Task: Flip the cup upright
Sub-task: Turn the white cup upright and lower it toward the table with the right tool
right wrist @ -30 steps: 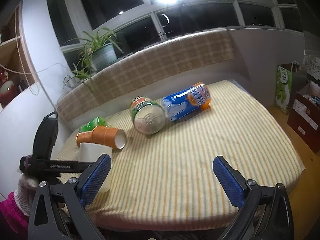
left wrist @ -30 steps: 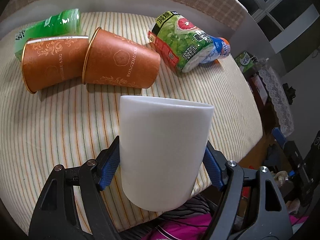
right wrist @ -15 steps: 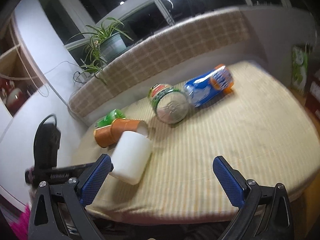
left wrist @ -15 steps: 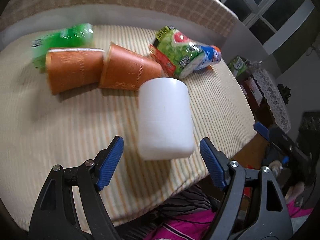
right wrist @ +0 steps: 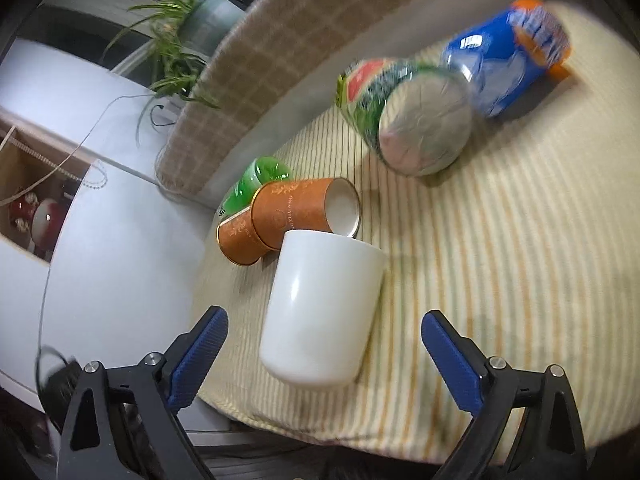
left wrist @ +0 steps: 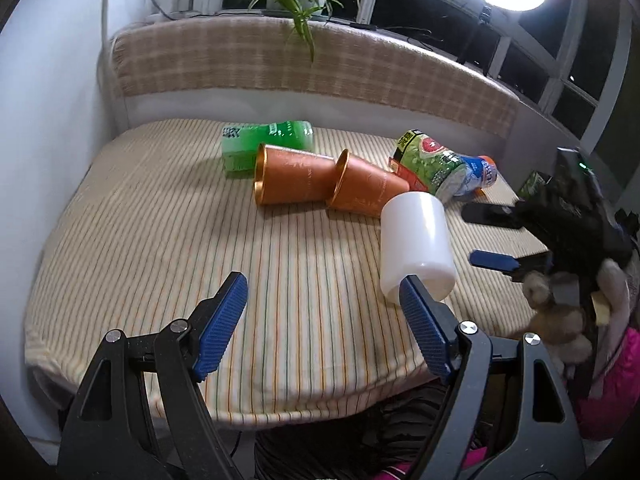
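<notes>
A white cup [left wrist: 416, 248] lies on its side on the striped tablecloth [left wrist: 200, 240] near the front right edge. It also shows in the right wrist view [right wrist: 320, 312], closed bottom toward that camera. My left gripper [left wrist: 322, 312] is open and empty, drawn back to the left of the cup. My right gripper [right wrist: 324, 356] is open, its blue pads on either side of the cup's bottom end, not touching. The right gripper also shows in the left wrist view [left wrist: 494, 236], beside the cup.
Two orange paper cups [left wrist: 296, 180] [left wrist: 368, 190] lie on their sides behind the white cup. A green bottle [left wrist: 264, 142], a green snack can [left wrist: 434, 162] and a blue bottle [right wrist: 504, 68] lie further back. A checked cushion [left wrist: 280, 64] backs the table.
My left gripper let go of the white cup and pulled back left. The cup now lies on the cloth. My right gripper moved in around the cup's bottom end.
</notes>
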Available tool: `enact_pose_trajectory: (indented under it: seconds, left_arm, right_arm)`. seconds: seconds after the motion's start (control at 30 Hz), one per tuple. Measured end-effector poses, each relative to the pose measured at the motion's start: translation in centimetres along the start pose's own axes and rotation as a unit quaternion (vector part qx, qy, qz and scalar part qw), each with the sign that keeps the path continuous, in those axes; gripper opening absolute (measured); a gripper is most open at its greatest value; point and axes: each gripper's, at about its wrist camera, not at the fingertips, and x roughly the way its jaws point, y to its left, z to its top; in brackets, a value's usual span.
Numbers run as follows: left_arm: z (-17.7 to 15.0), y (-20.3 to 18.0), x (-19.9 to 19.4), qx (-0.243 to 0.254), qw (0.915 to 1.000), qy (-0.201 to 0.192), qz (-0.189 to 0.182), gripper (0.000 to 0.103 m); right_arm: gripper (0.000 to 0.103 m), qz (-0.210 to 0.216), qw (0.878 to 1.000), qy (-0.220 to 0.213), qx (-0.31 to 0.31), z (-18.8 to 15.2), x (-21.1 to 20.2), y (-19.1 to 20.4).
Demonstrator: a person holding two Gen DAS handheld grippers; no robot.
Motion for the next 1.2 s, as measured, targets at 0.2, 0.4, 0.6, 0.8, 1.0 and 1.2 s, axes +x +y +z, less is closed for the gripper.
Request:
enact_pose_trajectory:
  seconds: [0.2,0.4,0.6,0.8,1.0,1.2]
  left_arm:
    - [-1.3,-0.1,0.7,-0.015,0.9995,0.018,-0.02,0.081]
    - [-2.1,-0.7,1.5,-0.015,0.9983,0.038,-0.042,0.081]
    - [-2.1,-0.7,1.7,-0.017,0.998,0.039,-0.048,0.081]
    - [-2.0,-0.4,1.9,-0.021,0.9979,0.04,-0.047,0.081]
    - [-1.7,-0.4,1.8,-0.024,0.9981,0.036,-0.045,0.081]
    - [-1.0,-0.4,1.7,-0.033,0.9979,0.024,-0.05,0.081]
  right_arm:
    - [0.091,0.002,0.999,0.032,0.018,1.2,2.5,0.0]
    - [0.084,0.017,0.997,0.063,0.049,1.7,4.0,-0.7]
    - [0.079,0.02,0.995,0.072,0.065,2.4,4.9,-1.2]
    - [0.077,0.021,0.995,0.077,0.055,2.5,5.0,-1.0]
    - [0.076,0.015,0.998,0.059,0.022,2.0,4.3,-0.1]
    - [0.076,-0.021,0.997,0.002,-0.069,1.1,2.4,1.9]
